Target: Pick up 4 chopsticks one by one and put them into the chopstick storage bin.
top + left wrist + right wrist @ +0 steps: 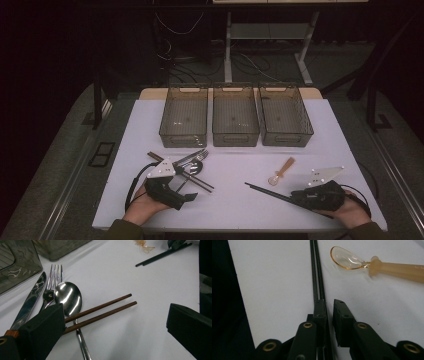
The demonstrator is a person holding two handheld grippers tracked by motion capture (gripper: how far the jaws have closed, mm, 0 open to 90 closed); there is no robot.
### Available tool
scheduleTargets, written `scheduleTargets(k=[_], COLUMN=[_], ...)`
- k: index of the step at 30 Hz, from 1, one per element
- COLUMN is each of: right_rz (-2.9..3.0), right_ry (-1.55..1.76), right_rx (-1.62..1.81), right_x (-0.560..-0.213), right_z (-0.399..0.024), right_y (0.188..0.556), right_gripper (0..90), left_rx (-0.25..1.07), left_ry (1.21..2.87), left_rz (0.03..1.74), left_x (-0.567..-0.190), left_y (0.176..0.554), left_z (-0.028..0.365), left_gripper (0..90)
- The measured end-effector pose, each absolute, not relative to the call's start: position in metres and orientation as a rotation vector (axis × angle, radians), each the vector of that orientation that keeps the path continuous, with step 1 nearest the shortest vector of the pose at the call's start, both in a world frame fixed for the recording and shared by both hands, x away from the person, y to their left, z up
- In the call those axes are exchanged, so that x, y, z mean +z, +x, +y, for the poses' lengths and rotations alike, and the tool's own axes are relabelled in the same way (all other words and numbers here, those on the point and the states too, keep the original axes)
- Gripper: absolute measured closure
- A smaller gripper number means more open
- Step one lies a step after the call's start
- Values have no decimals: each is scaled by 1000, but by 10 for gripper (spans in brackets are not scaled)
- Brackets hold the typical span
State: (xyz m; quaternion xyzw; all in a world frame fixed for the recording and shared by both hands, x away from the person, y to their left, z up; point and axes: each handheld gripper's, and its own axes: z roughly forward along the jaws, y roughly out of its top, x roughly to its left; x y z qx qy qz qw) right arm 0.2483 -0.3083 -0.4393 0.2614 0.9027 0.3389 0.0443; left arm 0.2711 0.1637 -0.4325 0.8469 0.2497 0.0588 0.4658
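Left gripper [192,196] sits near the bench's [235,200] front-left corner, jaws wide, nothing between them. In the left gripper view one jaw lies over the near ends of the pair of brown wooden chopsticks [100,312]; contact unclear. Those chopsticks cross the handle of the shiny steel spoon [68,298]. Steel fork [51,282] and steel table knife [30,301] lie just beside the spoon, all in one heap left of bench centre.

Along the back edge: three smoky translucent plastic bins in a row, left [184,117], middle [235,117], right [285,117], touching side by side.

Right of centre: amber translucent plastic spoon with a tan handle [281,171], flat on the bench, near the black chopsticks but apart from them.

Right gripper [295,198] near the front-right corner, jaws narrow, closed down around the pair of thin black chopsticks [317,270]. The sticks run along the inner face of one jaw; a slim gap shows before the other. Far tips point toward bench centre [265,190], lying on the surface.
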Motion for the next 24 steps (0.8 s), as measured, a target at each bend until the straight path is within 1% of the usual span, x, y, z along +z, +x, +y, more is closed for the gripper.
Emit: scheduleTargets(k=[19, 24], right_rz=[2764, 2752], right_ry=[739, 710], right_rx=[1021, 1016], right_x=[-444, -445], right_z=[-308, -307], right_y=[249, 248], right_gripper=[816, 847], left_rx=[144, 142], left_ry=[2083, 2085], left_rz=[612, 612], left_x=[-433, -433], left_y=[271, 271], left_z=[164, 163], left_gripper=[13, 13])
